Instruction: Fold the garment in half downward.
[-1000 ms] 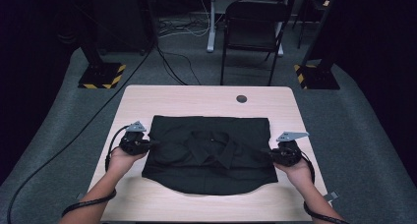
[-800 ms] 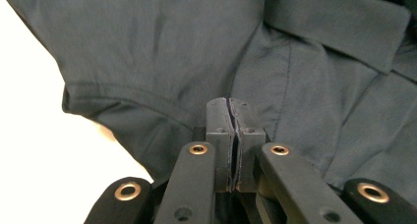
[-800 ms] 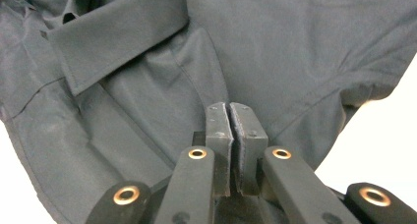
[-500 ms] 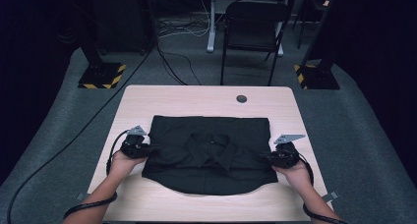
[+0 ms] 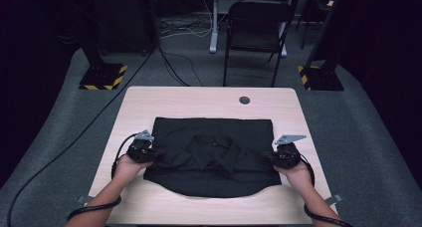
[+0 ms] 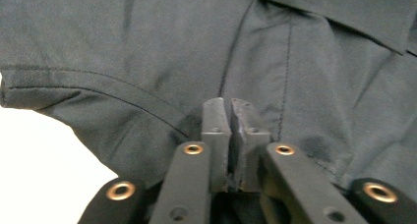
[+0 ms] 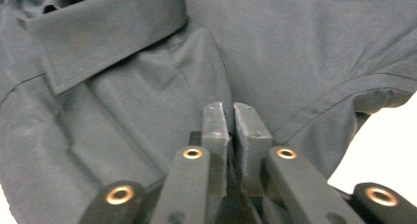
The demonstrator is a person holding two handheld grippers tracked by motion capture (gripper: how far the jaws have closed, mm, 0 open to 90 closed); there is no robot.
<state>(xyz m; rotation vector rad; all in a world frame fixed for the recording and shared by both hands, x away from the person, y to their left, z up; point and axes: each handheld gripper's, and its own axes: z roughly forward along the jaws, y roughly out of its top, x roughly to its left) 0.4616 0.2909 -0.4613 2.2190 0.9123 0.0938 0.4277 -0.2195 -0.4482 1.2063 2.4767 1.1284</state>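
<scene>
Left hand-held gripper (image 5: 152, 153) is sitting at lower left of the high view, jaws having just closed, pinching the left edge of the black shirt (image 5: 214, 155). Shirt is lying folded, collar up, at centre of the light wood tabletop (image 5: 199, 100). Right hand-held gripper (image 5: 272, 158) is mirroring it at lower right, clamping the shirt's right edge. Room is showing grey carpet (image 5: 368, 137), a black chair (image 5: 256, 35) behind the tabletop, and hazard-striped stand bases (image 5: 102, 77).
</scene>
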